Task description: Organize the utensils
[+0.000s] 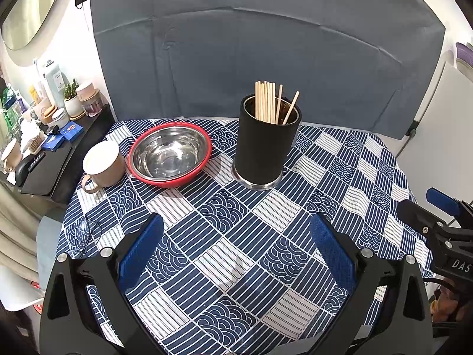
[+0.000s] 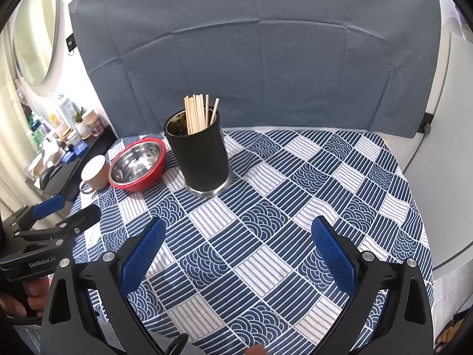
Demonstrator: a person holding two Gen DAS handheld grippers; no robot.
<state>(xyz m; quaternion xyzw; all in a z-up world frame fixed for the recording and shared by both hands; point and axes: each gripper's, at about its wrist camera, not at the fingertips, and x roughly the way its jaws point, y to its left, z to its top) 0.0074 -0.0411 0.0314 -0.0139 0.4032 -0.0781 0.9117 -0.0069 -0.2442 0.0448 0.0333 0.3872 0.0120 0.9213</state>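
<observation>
The near half of the bench (image 1: 236,236) lies bare under its patterned cloth, open to both sets of spread jaws. Farther back stand three obstacles in a row: a black holder (image 1: 264,145) bristling with upright chopsticks (image 1: 269,103), a red-rimmed steel bowl (image 1: 171,155) beside it, and a mug (image 1: 103,164) touching the bowl.

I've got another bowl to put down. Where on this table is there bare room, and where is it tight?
The patterned cloth lies bare right of the black chopstick holder to the table's right edge, and in front of it toward both tongs. It is crowded at the far left: the mug, red-rimmed steel bowl and holder stand close together.
</observation>
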